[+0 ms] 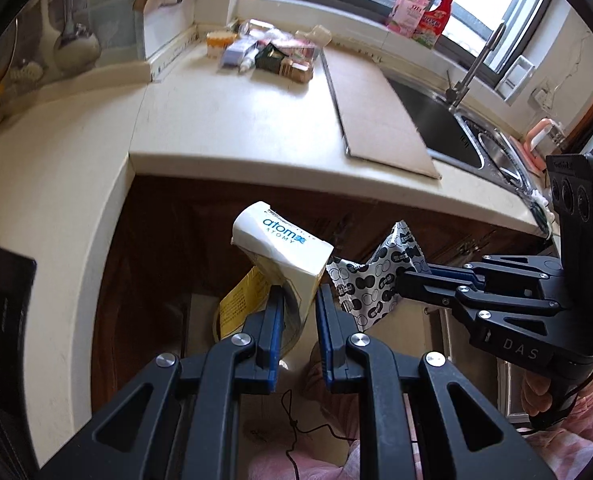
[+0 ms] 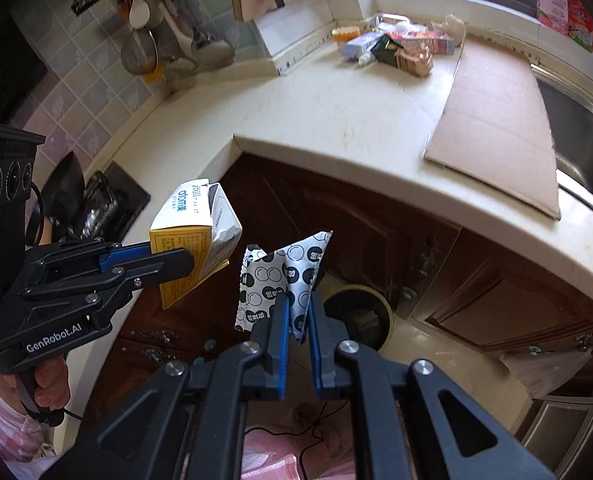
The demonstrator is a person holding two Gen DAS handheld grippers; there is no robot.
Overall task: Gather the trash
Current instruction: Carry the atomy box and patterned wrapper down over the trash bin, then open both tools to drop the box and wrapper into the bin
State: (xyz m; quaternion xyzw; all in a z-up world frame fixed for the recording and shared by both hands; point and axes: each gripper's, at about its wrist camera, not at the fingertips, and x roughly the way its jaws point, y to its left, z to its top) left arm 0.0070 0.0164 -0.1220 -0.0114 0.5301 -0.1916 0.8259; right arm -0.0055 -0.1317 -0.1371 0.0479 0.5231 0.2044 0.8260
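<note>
My left gripper is shut on a crushed white and yellow carton printed "atomy"; the same carton shows in the right wrist view, pinched by the left gripper. My right gripper is shut on a black-and-white dotted wrapper, which also appears beside the carton as the wrapper in the right gripper. Both hang in front of the dark cabinet, off the counter. Below the wrapper stands a round bin on the floor. A pile of packaging trash lies far back on the counter.
The cream counter carries a flat cardboard sheet next to a steel sink with a tap. Bottles stand on the window sill. Utensils hang on the tiled wall. A black stove sits at the left. Pink sleeves show below.
</note>
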